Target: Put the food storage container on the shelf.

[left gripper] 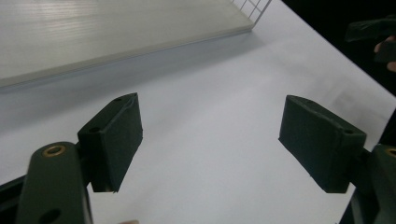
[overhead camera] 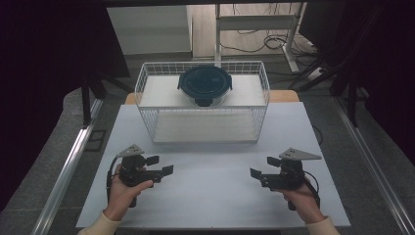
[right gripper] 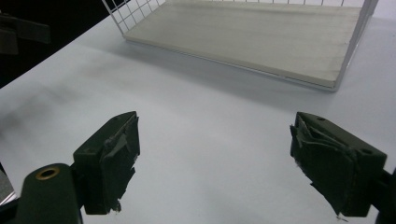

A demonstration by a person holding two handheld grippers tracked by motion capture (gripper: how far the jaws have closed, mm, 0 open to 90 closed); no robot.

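Observation:
A round container with a dark blue clip lid (overhead camera: 204,84) sits on the upper shelf of a white wire rack (overhead camera: 147,81) at the back of the white table (overhead camera: 215,196). My left gripper (overhead camera: 160,165) rests low at the front left, jaws wide apart with nothing between them; the same open left gripper (left gripper: 210,140) hovers over bare tabletop in its own view. My right gripper (overhead camera: 264,167) is at the front right, also open and empty, and in its own view the right gripper (right gripper: 215,158) faces the rack's lower shelf (right gripper: 261,32).
The rack's lower shelf (overhead camera: 205,128) is bare. The table's edges drop to a dark floor with metal rails (overhead camera: 68,166) on both sides. Behind the table stand a desk frame (overhead camera: 254,22) and loose cables (overhead camera: 274,41).

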